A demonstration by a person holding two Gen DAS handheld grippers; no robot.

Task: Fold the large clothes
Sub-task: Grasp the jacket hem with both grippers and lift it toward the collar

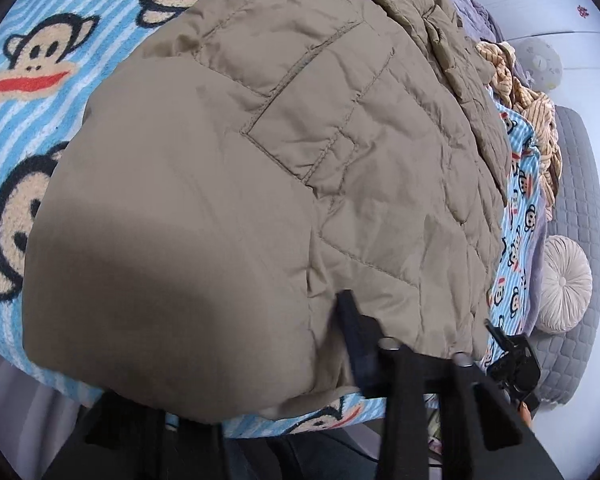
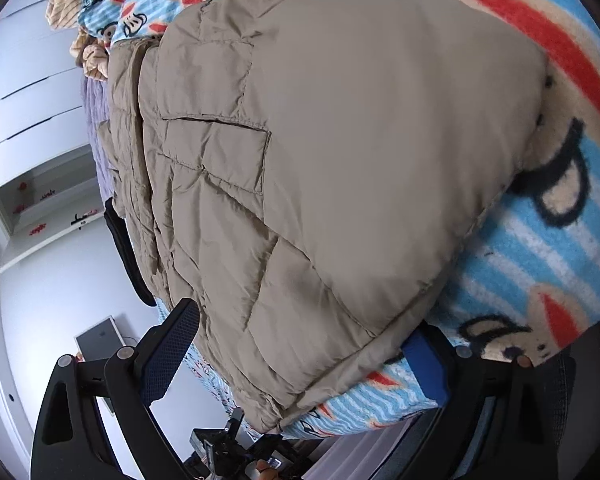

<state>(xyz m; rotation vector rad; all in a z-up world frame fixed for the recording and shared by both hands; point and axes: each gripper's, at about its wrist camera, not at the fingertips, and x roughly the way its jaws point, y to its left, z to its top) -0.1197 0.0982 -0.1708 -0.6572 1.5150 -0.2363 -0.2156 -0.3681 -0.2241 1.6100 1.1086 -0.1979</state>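
The tan quilted jacket point(image 1: 260, 160) lies spread over the monkey-print blanket point(image 1: 32, 92) on the bed, filling the centre of both views. To fold it cleanly, both hands probably want a firm bite on the near hem before lifting together.

The left gripper point(image 1: 364, 344), low and right of centre in its own view, has its fingers pinched together on the jacket's edge. The right gripper point(image 2: 300, 356), at the bottom of its view, holds its fingers wide apart, straddling the hem without pressing it. Both grippers tilt down toward the bed.
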